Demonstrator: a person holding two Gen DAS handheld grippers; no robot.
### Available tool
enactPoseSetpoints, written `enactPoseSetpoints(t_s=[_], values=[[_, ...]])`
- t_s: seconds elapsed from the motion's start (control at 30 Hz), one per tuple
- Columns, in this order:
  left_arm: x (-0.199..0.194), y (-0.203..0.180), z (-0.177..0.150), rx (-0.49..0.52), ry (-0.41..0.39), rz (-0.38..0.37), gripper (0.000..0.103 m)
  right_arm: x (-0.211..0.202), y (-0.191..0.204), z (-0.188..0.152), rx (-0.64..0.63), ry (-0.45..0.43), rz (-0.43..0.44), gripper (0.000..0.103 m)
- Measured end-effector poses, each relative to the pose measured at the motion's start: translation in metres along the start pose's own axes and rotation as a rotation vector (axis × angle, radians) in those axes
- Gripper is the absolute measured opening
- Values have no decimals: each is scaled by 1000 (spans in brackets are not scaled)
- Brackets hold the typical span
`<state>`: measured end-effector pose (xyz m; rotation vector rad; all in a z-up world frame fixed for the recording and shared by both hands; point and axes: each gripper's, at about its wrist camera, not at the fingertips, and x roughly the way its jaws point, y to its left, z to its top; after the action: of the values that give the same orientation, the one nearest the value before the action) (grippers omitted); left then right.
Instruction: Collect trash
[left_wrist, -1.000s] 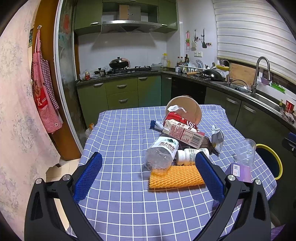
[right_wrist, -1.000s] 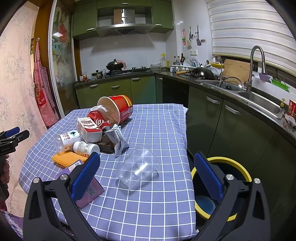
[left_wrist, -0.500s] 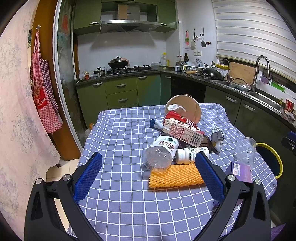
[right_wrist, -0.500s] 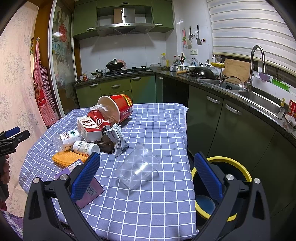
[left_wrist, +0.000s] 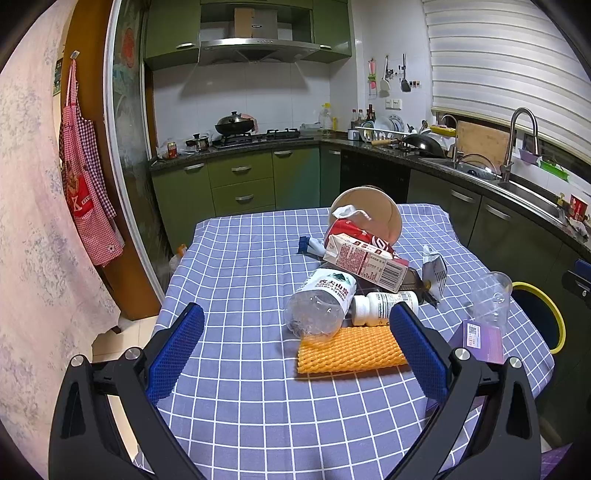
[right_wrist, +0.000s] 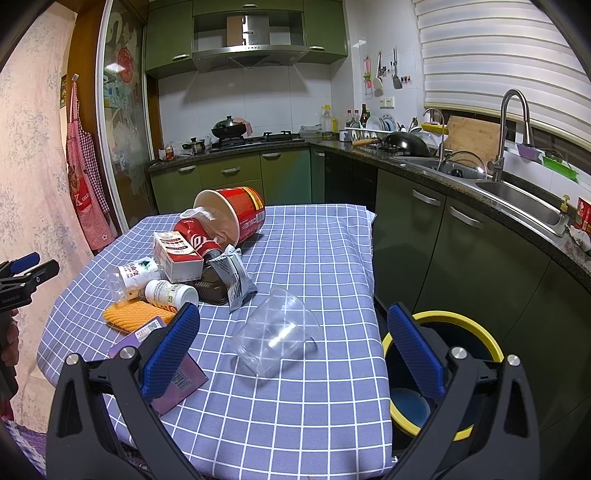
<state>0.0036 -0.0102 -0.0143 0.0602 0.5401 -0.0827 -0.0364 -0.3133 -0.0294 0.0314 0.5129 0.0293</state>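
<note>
green cabinets, white tiled wall, steel sink, possibly night

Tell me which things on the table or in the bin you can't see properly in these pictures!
- Flat purple box: the right wrist view hides part of it behind the right gripper's blue pad; the left wrist view crops it behind the left gripper.
- Yellow-rimmed round bin: much of its inside sits behind the right gripper.
- Dark plastic tray: mostly buried under the trash pile in both views.
- White pill bottle: label print too small to read.
</note>
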Motion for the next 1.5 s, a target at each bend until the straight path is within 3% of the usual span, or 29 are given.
enactPoseSetpoints(t_s=[0.43,0.7,0.9,0.93,1.0,1.17,1.3,1.5], values=[[19,7,10,-2,13,-10,99,16,5,-2,-18,11,-4,97],[75,20,52,-1,-26,13,99,40,21,48,-79,-54,13,97],[131,32,89,-22,-62,30,99,92,65,90,-222,-73,26,96],[140,35,94,-28,-64,30,99,101,70,95,-243,-75,25,95],[161,40,103,-45,-72,35,99,128,84,108,-285,-59,20,77],[211,54,108,-83,-70,83,99,193,112,124,-363,26,4,54],[234,63,101,-109,-38,61,99,235,134,125,-441,73,-44,35],[241,65,93,-99,-37,59,99,262,163,122,-517,114,-56,35]])
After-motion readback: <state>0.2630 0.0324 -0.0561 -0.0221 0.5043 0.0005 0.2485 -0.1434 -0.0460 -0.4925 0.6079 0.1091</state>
